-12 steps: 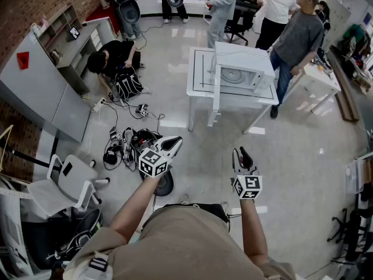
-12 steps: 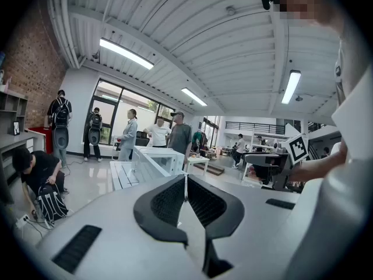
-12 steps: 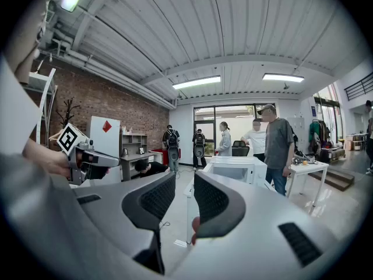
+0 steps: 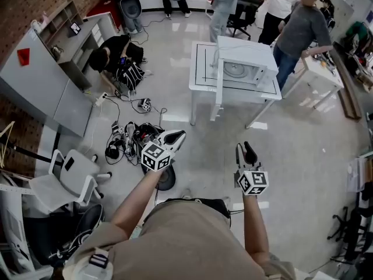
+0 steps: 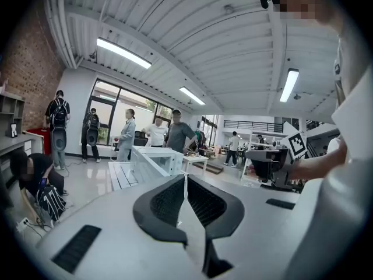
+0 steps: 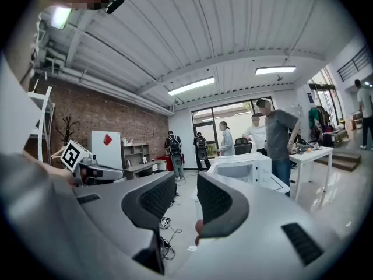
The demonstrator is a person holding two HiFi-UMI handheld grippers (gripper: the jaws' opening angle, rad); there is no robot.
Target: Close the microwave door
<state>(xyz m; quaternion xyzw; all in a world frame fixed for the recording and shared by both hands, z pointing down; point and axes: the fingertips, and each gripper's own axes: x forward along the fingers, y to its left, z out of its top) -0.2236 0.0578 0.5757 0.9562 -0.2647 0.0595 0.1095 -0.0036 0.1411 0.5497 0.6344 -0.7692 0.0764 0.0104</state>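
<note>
Left gripper [image 4: 176, 136]: fingers pressed together, nothing in them. Right gripper [image 4: 245, 150] is almost the same, with just a narrow slit between the fingers and nothing in it. I've got both held out roughly level over the floor. A cable tangle [image 4: 131, 140] lies on the floor just left of the left gripper.

Farther on is the white table [image 4: 201, 69], well apart from both grippers. The microwave [image 4: 250, 54] sits on its right part with its door [image 4: 220, 77] swung out toward me on the left side and the cavity showing, so the task is not yet started. A person [image 4: 300, 31] stands just beside the table's right end, with others behind.

Risks, as I judge them:
- The whole walk-in is ahead, and drifting left means snagging a foot in the cables.
- Coming in straight could clip the door's free edge before I'm behind it.
- A hard shove with closed tips could slam the door or skid the microwave on the table.
- The bystander may step into the path.
</note>
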